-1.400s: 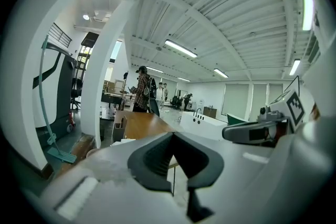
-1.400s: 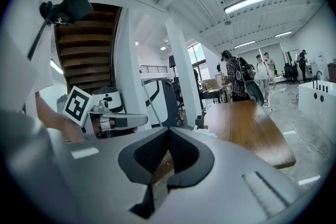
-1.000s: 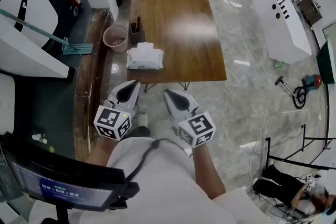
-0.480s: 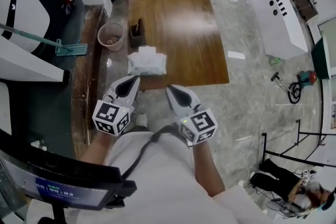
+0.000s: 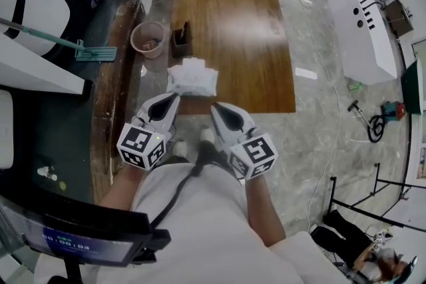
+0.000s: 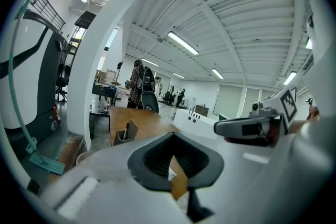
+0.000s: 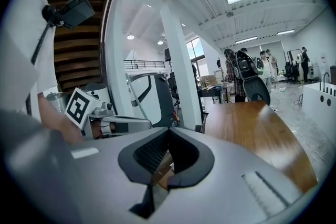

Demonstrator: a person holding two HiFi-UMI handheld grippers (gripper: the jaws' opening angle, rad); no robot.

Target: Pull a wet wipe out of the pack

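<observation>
Left gripper point(image 5: 172, 100), right gripper point(image 5: 217, 108): jaws are closed tip to tip, nothing is held | white soft wet-wipe pack point(image 5: 193, 80): laid just beyond both, at the near edge of the brown wooden table point(image 5: 233, 16) | handling: judged light, limp and slippery; the pack is best pinned and the wipe pinched at its top opening.

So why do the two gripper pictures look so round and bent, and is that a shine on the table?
Left gripper view and right gripper view: wide-angle, so black corners, bowed ceiling beams, and a soft foreground. Head view: straighter, with a pale glare patch on the wooden table.
</observation>
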